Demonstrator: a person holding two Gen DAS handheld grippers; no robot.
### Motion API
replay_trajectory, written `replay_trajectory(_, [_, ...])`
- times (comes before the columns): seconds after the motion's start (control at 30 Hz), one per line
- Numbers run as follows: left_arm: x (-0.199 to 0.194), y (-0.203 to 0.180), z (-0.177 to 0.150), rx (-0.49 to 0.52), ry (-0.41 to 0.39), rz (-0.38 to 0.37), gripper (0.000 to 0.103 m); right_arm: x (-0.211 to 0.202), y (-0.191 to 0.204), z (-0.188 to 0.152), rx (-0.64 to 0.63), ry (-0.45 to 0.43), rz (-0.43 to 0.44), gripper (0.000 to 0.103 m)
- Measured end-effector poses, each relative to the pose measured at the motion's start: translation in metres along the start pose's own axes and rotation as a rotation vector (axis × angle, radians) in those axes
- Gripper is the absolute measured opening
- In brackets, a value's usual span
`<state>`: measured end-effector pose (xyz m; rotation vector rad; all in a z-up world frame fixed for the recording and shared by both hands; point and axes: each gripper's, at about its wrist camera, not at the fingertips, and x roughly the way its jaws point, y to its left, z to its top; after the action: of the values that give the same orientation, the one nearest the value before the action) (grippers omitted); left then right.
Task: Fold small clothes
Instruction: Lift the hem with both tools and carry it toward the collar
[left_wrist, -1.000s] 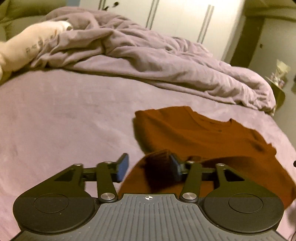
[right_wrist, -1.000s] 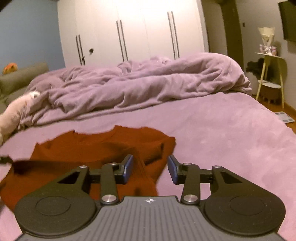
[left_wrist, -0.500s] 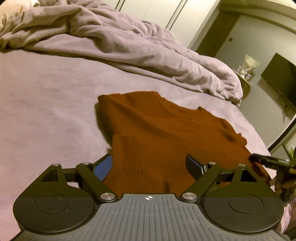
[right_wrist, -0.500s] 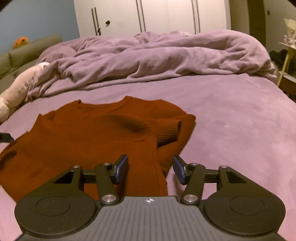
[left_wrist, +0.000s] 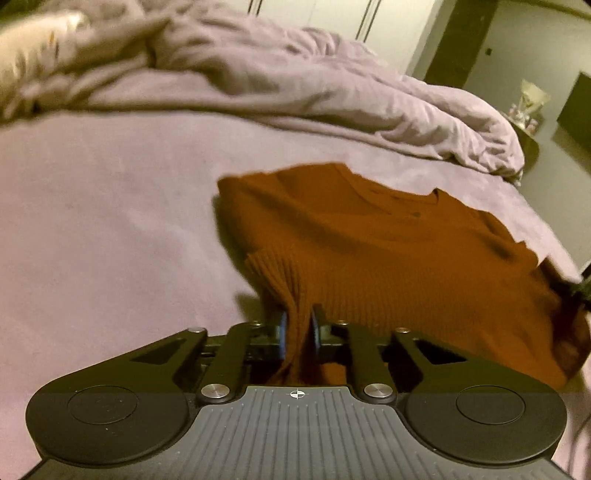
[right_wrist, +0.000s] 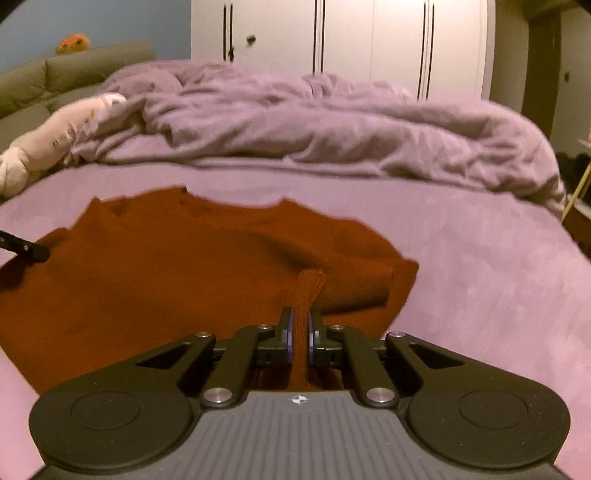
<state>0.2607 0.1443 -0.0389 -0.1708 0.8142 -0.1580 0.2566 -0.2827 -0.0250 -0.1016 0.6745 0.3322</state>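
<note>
A rust-brown knit sweater (left_wrist: 388, 254) lies on the purple bed, its sleeves folded in over the body. My left gripper (left_wrist: 297, 325) is shut on the ribbed hem at the sweater's near left corner. My right gripper (right_wrist: 300, 325) is shut on the ribbed hem of the sweater (right_wrist: 177, 266) at its near right corner. The left gripper's fingertip (right_wrist: 26, 249) shows at the left edge of the right wrist view, and a dark part of the right gripper (left_wrist: 580, 290) shows at the right edge of the left wrist view.
A rumpled purple duvet (right_wrist: 314, 129) is heaped across the far side of the bed. A pale plush toy (right_wrist: 55, 133) lies at the far left by a green headboard (right_wrist: 55, 77). White wardrobe doors (right_wrist: 332, 37) stand behind. The bed's right edge (left_wrist: 546, 229) drops off near a side table (left_wrist: 528, 110).
Both grippers were open over the sweater's near edge. Both have now closed on the ribbed hem, one at each near corner.
</note>
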Motion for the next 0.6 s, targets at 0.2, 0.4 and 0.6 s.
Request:
replay_trajectory(0.2, [-0.034, -0.025, 0.015, 0.105, -0.047, 0.061, 0.013, -0.027, 0.005, 0.021, -0.021, -0.099, -0.006, 0.006])
replay_trajectory(0.4, [-0.036, -0.03, 0.03, 0.095, -0.085, 0.107, 0.013, -0.026, 0.01, 0.033, -0.033, -0.127, -0.036, 0.006])
replay_trajectory(0.6, [-0.027, -0.045, 0.067, 0.124, -0.183, 0.152, 0.013, -0.013, 0.007, 0.052, -0.041, -0.161, -0.121, 0.005])
